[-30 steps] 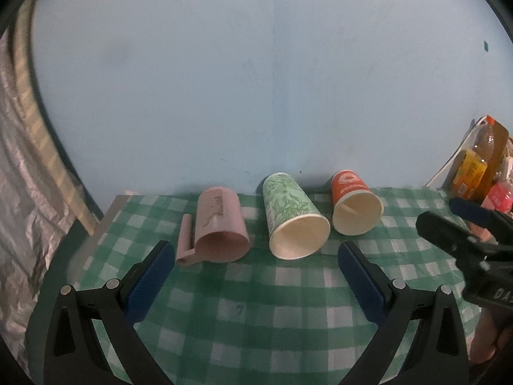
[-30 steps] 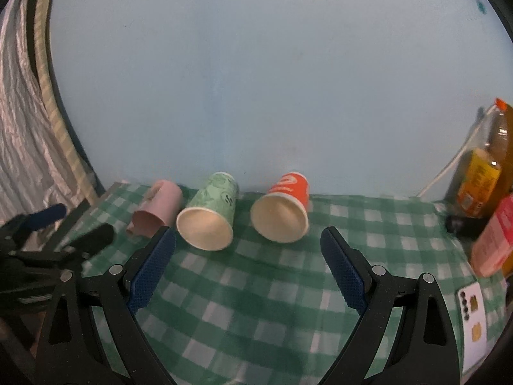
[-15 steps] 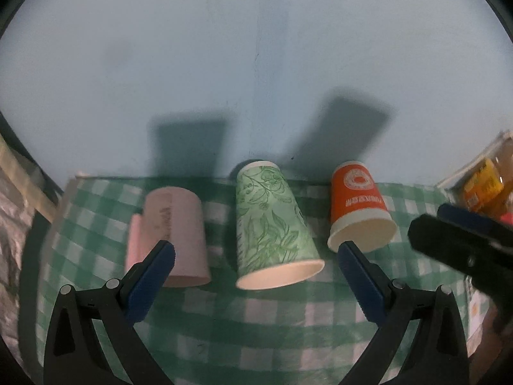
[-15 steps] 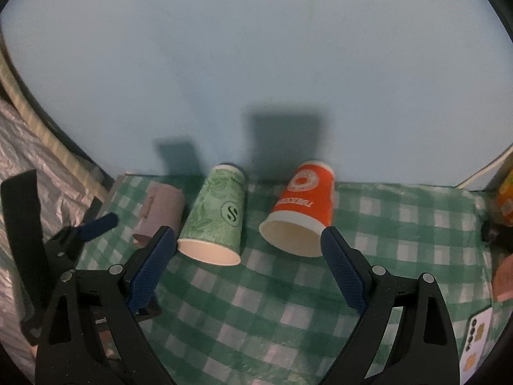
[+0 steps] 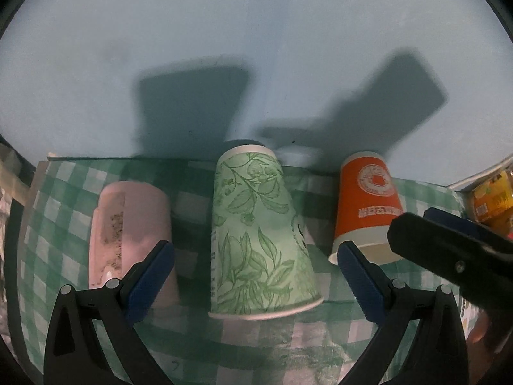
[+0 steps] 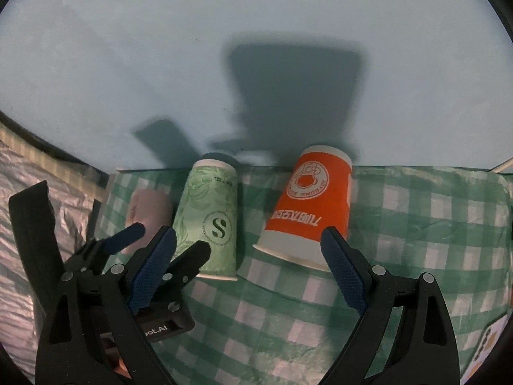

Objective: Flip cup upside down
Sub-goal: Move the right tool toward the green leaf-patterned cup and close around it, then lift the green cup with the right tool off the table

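Green-and-white checked cloth (image 5: 80, 192) covers my bench, with three cups lying on their sides against the blue wall: a leaf-printed green paper cup (image 5: 256, 237), an orange paper cup (image 6: 307, 208), a pink plastic cup (image 5: 128, 224). My left hand-held gripper (image 5: 253, 276) is spread wide astride the green cup, my right hand-held gripper (image 6: 248, 269) wide before the orange one. I reckon thin paper could crush or roll away.

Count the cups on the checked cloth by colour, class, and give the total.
Pink cup: 1
Green leaf-print cup: 1
Orange cup: 1
Total: 3 cups, all lying on their sides on the cloth.
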A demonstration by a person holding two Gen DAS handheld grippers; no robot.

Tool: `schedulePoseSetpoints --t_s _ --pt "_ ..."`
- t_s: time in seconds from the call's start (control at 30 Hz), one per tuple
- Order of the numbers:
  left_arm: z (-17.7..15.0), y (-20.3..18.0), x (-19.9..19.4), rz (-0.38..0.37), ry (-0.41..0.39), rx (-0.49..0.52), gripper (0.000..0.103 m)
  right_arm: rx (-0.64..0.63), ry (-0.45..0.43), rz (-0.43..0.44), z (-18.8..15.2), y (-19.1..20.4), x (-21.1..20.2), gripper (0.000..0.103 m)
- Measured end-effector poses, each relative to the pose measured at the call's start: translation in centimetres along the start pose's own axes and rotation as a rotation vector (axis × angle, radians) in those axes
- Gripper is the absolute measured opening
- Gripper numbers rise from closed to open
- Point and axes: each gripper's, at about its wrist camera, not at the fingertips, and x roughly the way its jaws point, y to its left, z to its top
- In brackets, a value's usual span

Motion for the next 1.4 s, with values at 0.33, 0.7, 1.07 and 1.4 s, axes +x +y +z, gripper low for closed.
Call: schedulePoseSetpoints --t_s 0.33,0.7,1.07,1.4 --pt "1.5 -0.4 2.7 0.043 0.068 0.038 0.086 0.016 0.008 -0.018 0.4 -0.1 0.6 0.091" --pt "1.1 -0.3 3.4 0.045 0.091 0.062 0.077 0.015 0.015 -0.046 0.0 -0.3 0.8 0.091" --pt "-1.9 0.6 -0.5 -0.005 0.012 0.1 0.077 -0.013 -0.019 -0.021 -1.1 0.6 -1.8 0.091" --pt "-7.3 -0.2 -5.6 -0.053 -0.084 0.167 0.077 -0.05 -0.064 0.003 -4.4 1.7 -4.9 0.091"
